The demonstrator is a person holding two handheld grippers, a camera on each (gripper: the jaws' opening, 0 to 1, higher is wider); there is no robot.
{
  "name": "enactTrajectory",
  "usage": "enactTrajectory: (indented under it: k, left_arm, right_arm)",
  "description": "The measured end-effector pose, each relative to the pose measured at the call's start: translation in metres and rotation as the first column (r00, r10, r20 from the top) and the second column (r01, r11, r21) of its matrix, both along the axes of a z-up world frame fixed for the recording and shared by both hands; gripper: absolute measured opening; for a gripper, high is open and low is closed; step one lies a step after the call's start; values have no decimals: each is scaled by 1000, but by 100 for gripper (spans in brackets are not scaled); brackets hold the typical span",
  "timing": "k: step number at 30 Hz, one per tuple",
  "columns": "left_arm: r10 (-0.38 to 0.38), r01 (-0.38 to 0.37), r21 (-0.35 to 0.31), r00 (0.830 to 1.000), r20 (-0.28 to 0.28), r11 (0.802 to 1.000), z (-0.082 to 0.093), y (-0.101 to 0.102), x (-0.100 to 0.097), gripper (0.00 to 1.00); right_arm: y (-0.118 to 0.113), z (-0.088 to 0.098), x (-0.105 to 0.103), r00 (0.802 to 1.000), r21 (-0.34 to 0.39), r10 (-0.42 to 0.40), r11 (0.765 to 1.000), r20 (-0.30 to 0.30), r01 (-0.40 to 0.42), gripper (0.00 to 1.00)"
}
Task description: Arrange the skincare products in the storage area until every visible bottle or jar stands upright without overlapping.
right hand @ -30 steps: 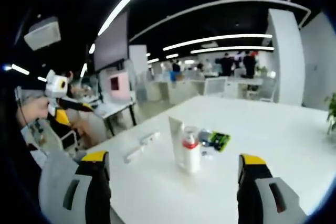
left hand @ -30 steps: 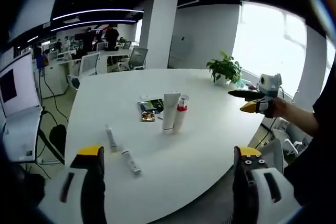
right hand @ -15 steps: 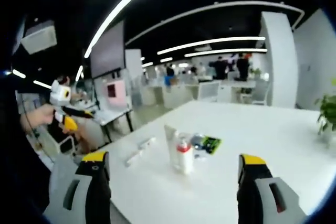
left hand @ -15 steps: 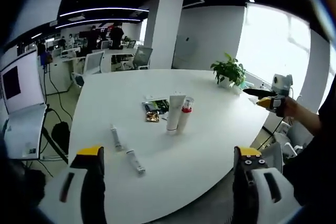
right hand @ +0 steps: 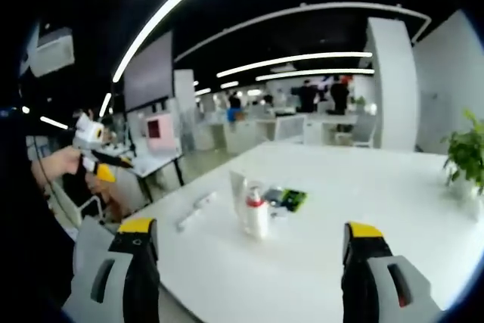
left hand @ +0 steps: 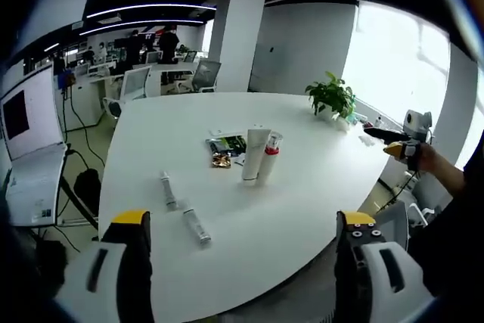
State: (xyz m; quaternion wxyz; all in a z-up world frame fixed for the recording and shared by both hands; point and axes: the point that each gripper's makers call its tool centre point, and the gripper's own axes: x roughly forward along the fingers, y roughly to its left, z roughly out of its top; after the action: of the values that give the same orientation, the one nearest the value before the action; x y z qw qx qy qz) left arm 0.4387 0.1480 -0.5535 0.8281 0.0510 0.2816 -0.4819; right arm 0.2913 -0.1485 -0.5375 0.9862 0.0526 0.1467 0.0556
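Two small tubes (left hand: 181,207) lie flat, two containers (left hand: 259,156) stand upright, and both grippers (left hand: 242,225) (right hand: 249,228) gape released.

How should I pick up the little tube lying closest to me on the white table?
Probably grip the nearer tube across its narrow middle, coming straight down from above. It lies flat on the table, so there is no way under it, and its long sides are bare. The other lying tube is apart from it, leaving room for open jaws.

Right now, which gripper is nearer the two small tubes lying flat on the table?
Left, by my estimate. The two small tubes lie just ahead of the left gripper. From the right gripper they lie beyond the upright white tube, towards the table's far edge.
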Motion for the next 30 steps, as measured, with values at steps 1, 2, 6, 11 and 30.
enactTrajectory:
  k: [1,2,6,11,30]
  left_arm:
    - [0,0,1,1000,-4,1000,-1,0,-1,96]
    - [-1,1,6,1000,-10,1000,-3,0,-1,95]
    - [-14,11,-47,998,-65,999,0,-7,-7,95]
    - [-22,19,-31,997,-80,999,-7,-13,-7,95]
    - [95,-78,111,983,-156,991,-85,-11,33,88]
  right_arm:
    - [2,-1,0,1000,2,3,1000,-1,-3,99]
    - [3,-2,1,1000,3,5,1000,-2,-5,99]
    - [7,-2,3,1000,5,16,1000,0,-16,99]
    - [5,-6,3,1000,11,19,1000,-10,-19,98]
    - [5,-13,-2,1000,42,-11,999,-7,11,97]
